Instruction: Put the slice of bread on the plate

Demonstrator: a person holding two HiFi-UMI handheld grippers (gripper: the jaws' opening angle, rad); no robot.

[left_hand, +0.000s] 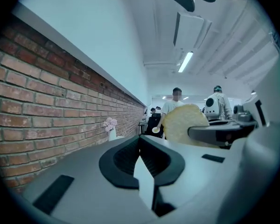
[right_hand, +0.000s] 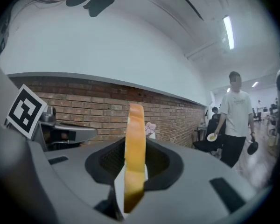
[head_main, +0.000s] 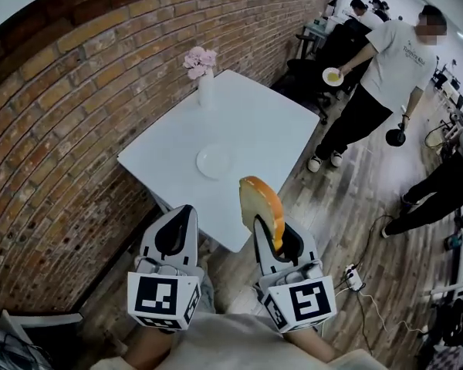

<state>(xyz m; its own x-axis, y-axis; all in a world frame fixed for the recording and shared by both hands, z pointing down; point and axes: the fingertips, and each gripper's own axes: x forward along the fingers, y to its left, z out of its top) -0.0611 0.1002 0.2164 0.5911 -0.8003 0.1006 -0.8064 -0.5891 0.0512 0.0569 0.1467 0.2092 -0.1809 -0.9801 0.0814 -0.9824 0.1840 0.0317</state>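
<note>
A slice of bread [head_main: 262, 205] with a golden crust stands on edge between the jaws of my right gripper [head_main: 262, 223], which is shut on it. In the right gripper view the bread slice [right_hand: 134, 153] rises straight up out of the jaws. My left gripper [head_main: 187, 209] is beside it on the left, shut with nothing in it; its tips meet in the left gripper view [left_hand: 140, 138], where the bread [left_hand: 184, 122] shows to the right. A round white plate [head_main: 214, 161] lies near the close edge of the white table [head_main: 270, 126], ahead of both grippers.
A white vase of pink flowers [head_main: 203, 75] stands at the table's far corner by the brick wall [head_main: 69, 129]. A person [head_main: 386, 68] holding a small plate stands right of the table. A power strip and cables [head_main: 353, 277] lie on the wooden floor.
</note>
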